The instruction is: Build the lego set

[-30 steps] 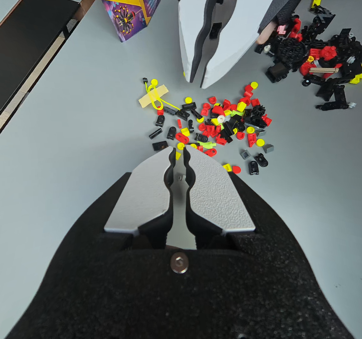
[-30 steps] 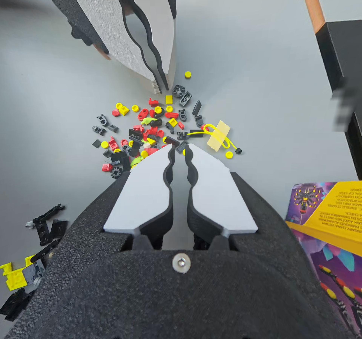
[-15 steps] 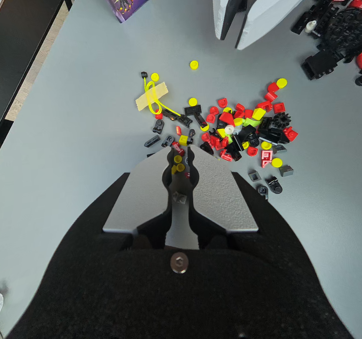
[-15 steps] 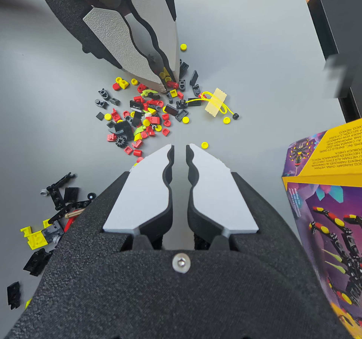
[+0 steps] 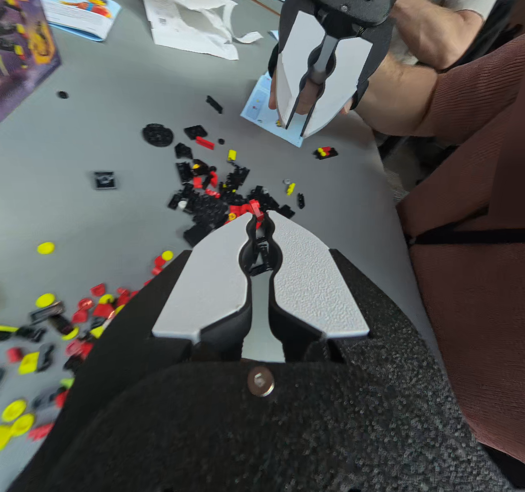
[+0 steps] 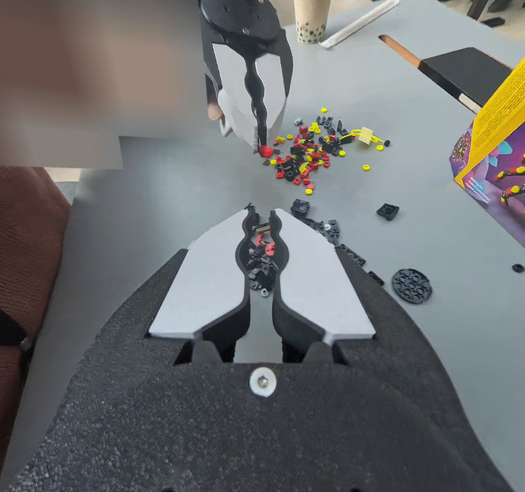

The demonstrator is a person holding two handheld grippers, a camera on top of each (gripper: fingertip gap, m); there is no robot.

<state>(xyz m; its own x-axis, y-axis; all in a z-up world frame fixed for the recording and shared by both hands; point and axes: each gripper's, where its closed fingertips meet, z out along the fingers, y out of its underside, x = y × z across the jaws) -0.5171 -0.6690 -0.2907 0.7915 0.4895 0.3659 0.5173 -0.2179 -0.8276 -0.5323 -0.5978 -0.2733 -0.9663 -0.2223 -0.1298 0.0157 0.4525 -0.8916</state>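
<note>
Print shows on the yellow-purple box, none given here.

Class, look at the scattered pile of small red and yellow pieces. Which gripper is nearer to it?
Left. The left gripper, pinching a red piece, hangs at the edge of the pile; the right gripper sits farther off, over the black pieces.

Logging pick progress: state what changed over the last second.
The left gripper dipped into the loose small pieces, closed on a red piece and lifted it, swinging toward the black parts pile. The right gripper backed away from the small pieces, jaws slightly apart, empty. The box stayed put.
</note>
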